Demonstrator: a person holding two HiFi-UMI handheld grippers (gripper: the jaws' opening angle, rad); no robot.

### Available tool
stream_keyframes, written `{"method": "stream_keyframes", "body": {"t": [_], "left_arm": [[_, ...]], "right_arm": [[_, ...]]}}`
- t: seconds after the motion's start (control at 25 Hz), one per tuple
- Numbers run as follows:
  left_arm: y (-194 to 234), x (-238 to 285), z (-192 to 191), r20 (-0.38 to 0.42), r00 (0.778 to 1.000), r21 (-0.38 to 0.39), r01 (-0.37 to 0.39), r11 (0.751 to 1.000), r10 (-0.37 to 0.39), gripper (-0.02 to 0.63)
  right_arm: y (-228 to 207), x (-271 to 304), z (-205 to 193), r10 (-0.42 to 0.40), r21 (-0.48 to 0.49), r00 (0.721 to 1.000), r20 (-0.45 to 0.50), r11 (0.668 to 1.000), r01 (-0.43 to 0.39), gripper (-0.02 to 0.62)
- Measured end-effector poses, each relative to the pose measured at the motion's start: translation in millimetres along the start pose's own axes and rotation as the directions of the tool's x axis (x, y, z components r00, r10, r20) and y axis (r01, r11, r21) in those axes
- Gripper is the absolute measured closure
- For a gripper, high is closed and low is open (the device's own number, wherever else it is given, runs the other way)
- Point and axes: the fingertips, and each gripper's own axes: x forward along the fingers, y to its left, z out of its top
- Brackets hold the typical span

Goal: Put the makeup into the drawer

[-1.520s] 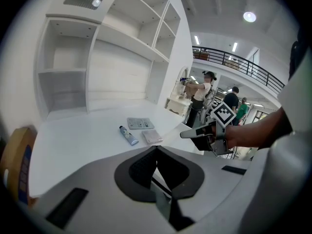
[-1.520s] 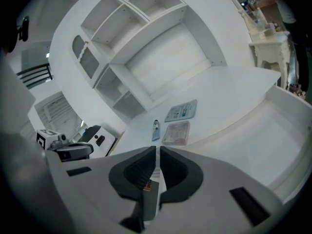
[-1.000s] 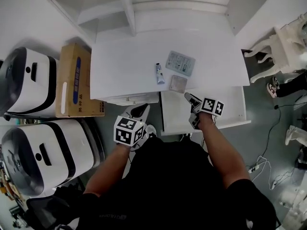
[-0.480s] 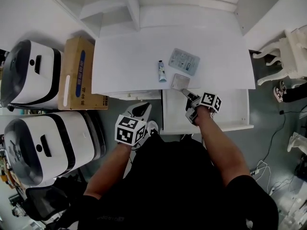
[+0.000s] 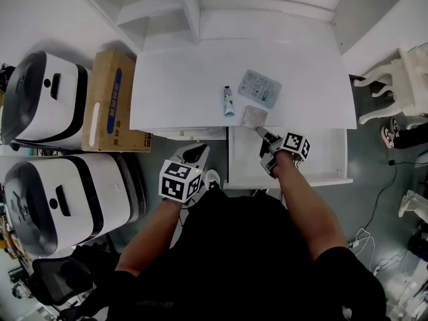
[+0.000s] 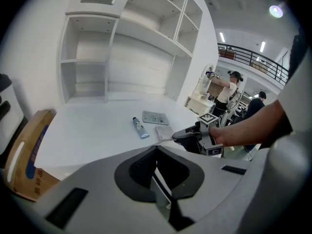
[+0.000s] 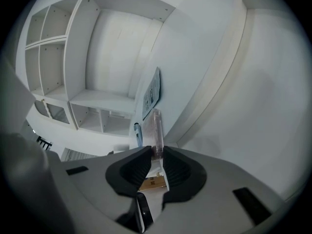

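Observation:
A flat clear makeup case (image 5: 254,116) lies at the front edge of the white desk (image 5: 180,92), above the open drawer (image 5: 244,160). My right gripper (image 5: 259,130) reaches over the drawer to the case's near edge. In the right gripper view the case (image 7: 155,126) stands edge-on between the closing jaws of that gripper (image 7: 157,152), and both pads touch it. A small tube (image 5: 229,101) and a flat packet (image 5: 260,88) lie behind the case. My left gripper (image 5: 202,149) hangs below the desk's front edge, shut and empty, its tips (image 6: 156,149) meeting.
A cardboard box (image 5: 107,102) and two white appliances (image 5: 43,105) (image 5: 60,209) stand left of the desk. White shelves (image 5: 167,12) rise behind it. A white chair (image 5: 394,79) sits at the right, and people (image 6: 226,89) stand far off.
My right gripper has rolled, come up to the case's near edge, and its jaws have narrowed onto the case. The left gripper has stayed put.

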Motion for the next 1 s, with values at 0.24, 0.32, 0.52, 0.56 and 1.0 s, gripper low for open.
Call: {"method": "stream_keyframes", "body": {"t": [0.24, 0.32, 0.52, 0.56, 1.0], "left_arm": [[-3, 9, 5, 0.003, 1.000, 0.015, 0.020, 1.000, -0.020, 0.597], [-4, 12, 6, 0.002, 1.000, 0.022, 0.029, 0.999, -0.029, 0.597], [-14, 17, 5, -0.005, 0.998, 0.036, 0.057, 0.998, -0.057, 0.597], [-16, 18, 5, -0.007, 0.998, 0.039, 0.061, 0.997, -0.061, 0.597], [-21, 22, 2, -0.021, 0.997, 0.045, 0.073, 0.996, -0.073, 0.597]], "right_arm": [[7, -15, 0, 0.014, -0.005, 1.000, 0.008, 1.000, -0.014, 0.526], [10, -19, -1, 0.023, -0.021, 1.000, 0.015, 1.000, -0.022, 0.531], [16, -33, 0, 0.035, -0.065, 0.999, 0.025, 0.997, -0.033, 0.534], [17, -36, 0, 0.038, -0.075, 0.999, 0.024, 0.997, -0.036, 0.535], [6, -69, -28, 0.004, -0.191, 0.991, -0.135, 0.981, -0.030, 0.535]]}}
